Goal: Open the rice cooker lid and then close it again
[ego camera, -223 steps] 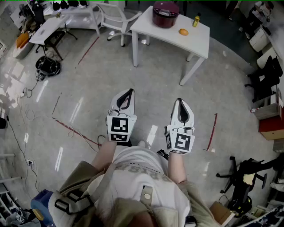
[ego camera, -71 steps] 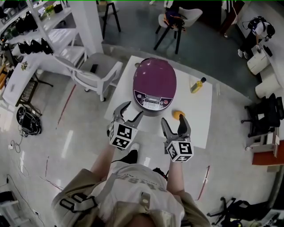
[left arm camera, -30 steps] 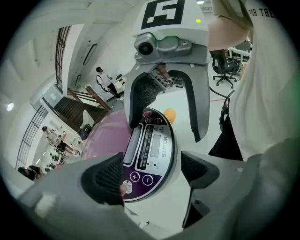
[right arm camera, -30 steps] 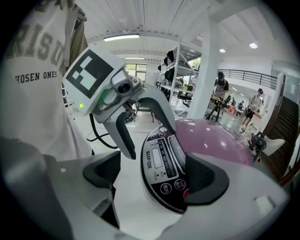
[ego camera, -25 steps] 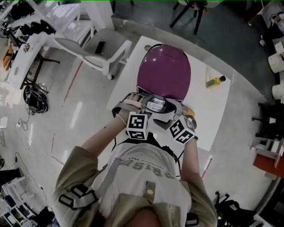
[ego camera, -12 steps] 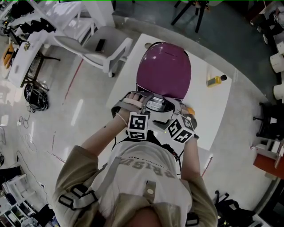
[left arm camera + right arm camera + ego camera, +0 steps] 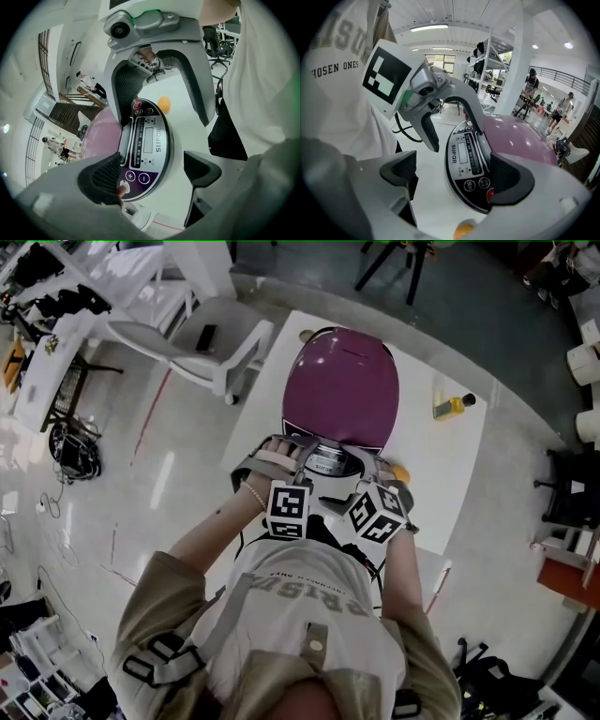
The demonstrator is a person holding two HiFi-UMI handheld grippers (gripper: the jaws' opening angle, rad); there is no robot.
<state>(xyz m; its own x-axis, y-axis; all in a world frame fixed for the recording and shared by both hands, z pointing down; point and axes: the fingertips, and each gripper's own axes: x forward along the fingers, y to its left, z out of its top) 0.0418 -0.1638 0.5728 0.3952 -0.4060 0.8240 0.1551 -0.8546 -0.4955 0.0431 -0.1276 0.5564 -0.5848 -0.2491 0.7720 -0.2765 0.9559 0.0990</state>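
Rice cooker front between left gripper, right gripper fingers | just opened wider, ungripped

It was a lab workshop: left of the white rectangular table stood cluttered white workbenches, with coiled black cables on the floor.

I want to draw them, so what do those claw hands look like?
The left gripper and right gripper are pale grey shells, each with two dark textured pads and a cube of black-and-white squares. Their jaws have just been opening, gripping nothing. The person wears a pale lettered shirt with khaki short sleeves and a beaded bracelet.
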